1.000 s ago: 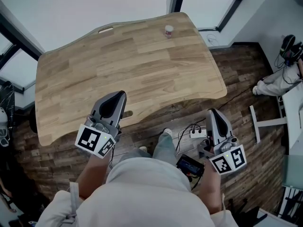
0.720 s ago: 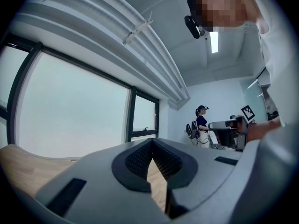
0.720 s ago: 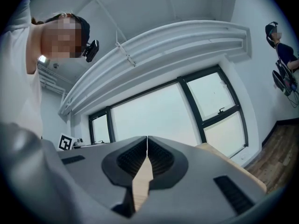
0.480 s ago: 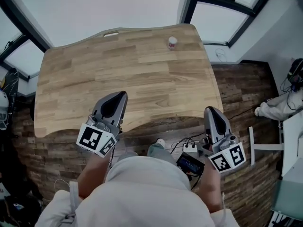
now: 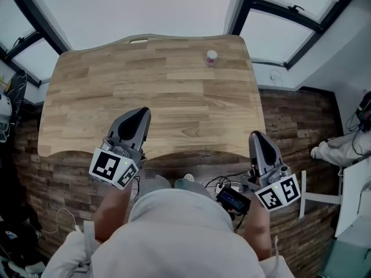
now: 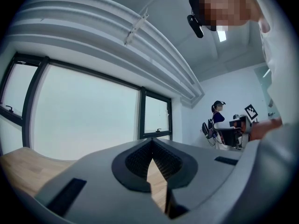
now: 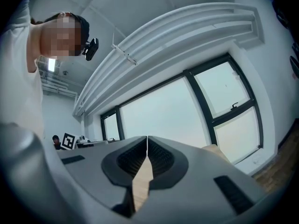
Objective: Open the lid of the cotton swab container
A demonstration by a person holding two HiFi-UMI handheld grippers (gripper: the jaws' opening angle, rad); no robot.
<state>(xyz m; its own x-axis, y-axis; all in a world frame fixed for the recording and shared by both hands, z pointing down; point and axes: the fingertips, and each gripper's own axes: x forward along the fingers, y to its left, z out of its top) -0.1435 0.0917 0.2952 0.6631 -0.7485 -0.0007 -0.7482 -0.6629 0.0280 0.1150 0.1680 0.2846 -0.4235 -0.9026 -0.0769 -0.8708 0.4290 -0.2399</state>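
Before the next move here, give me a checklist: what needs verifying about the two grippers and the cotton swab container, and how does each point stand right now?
1. Cotton swab container in sight: ok, it stands upright on the far side of the wooden table.
2. Lid shut or open: cannot tell, too small in the head view.
3. Left gripper empty: ok, jaws together on nothing.
4. Right gripper empty: ok, jaws together on nothing.
5. Jaws ready to grasp: not ok, both shut.
6. Grippers at the container: not ok, both are by the table's near edge, well apart from it.
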